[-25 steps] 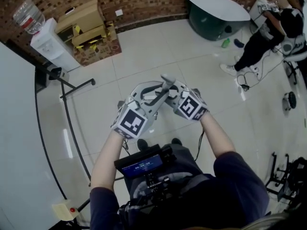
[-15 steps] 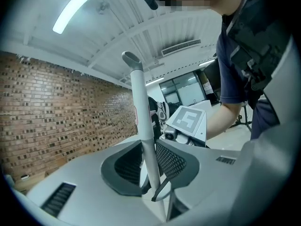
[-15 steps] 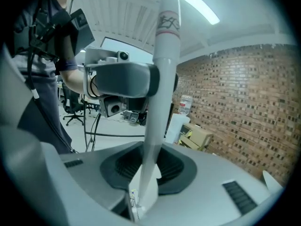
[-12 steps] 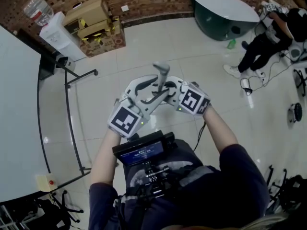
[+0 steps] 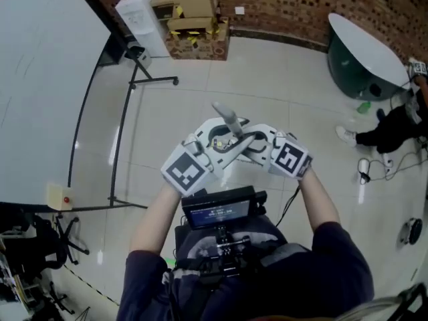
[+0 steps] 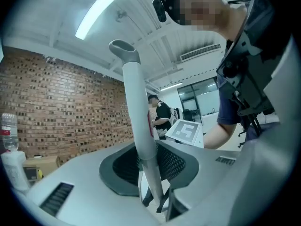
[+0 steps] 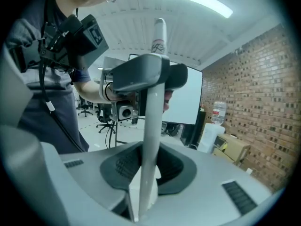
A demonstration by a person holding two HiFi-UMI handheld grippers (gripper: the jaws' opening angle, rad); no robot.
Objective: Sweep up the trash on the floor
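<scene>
Both the left tool (image 6: 149, 173) and right tool (image 7: 148, 173) clamp pale handles (image 6: 134, 93) above open floor (image 5: 281, 72) beside the whiteboard (image 5: 47, 65).

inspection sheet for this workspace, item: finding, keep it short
surface: tiled floor, pale and glossy; no trash seen
job's things: pale handle, upright; lower end hidden; no dustpan seen
clutter: cardboard boxes; small green thing on the floor
grippers: left gripper and right gripper both clamped on the handle; left jaws just closed a little further
cables: thin cable at the right forearm
surroundings: brick wall, whiteboard, water dispenser, round table, another person
</scene>
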